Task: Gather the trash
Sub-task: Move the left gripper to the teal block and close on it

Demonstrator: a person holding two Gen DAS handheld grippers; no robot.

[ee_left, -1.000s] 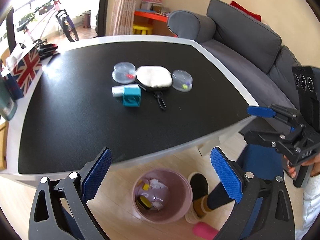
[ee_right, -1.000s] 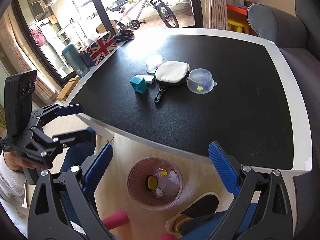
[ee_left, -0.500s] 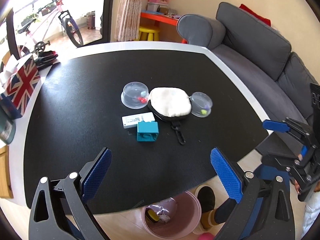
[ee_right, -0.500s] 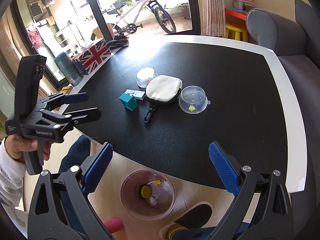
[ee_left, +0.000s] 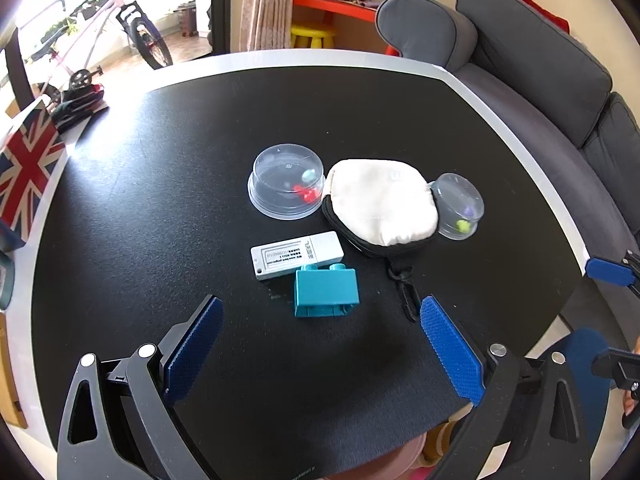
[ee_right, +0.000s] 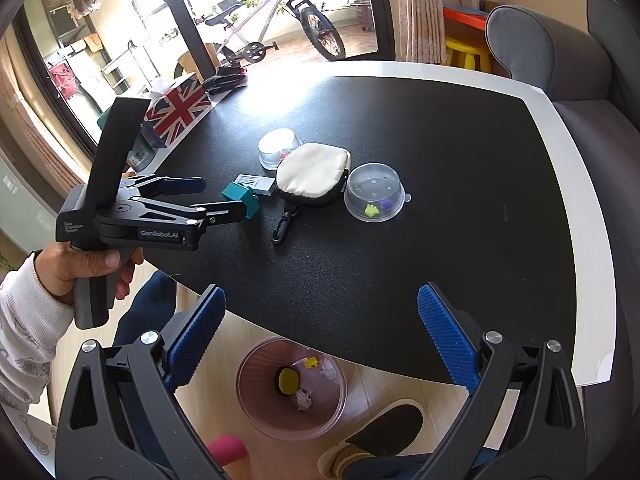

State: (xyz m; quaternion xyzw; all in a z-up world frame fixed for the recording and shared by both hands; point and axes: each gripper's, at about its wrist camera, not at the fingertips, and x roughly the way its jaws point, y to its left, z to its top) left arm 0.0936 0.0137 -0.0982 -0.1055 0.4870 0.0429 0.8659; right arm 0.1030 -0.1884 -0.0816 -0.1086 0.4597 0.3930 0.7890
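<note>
On the black table [ee_left: 160,208] lie a teal toy brick [ee_left: 326,290], a white USB stick [ee_left: 298,255], a cream pouch [ee_left: 378,200] and two clear plastic cups turned upside down, one left [ee_left: 286,186] and one right [ee_left: 458,206]. My left gripper [ee_left: 320,348] is open and empty, just short of the teal brick; it also shows in the right wrist view [ee_right: 208,200]. My right gripper [ee_right: 320,336] is open and empty near the table's front edge, above a pink trash bin [ee_right: 290,388] holding scraps on the floor.
A Union Jack tissue box [ee_right: 178,106] stands at the table's left edge. A grey sofa [ee_left: 560,80] runs along the right. A bicycle [ee_right: 272,32] stands by the window. My slippered foot [ee_right: 384,428] is next to the bin.
My left gripper has moved up from over the bin and forward over the table toward the teal brick. My right gripper has drifted slightly forward, staying open.
</note>
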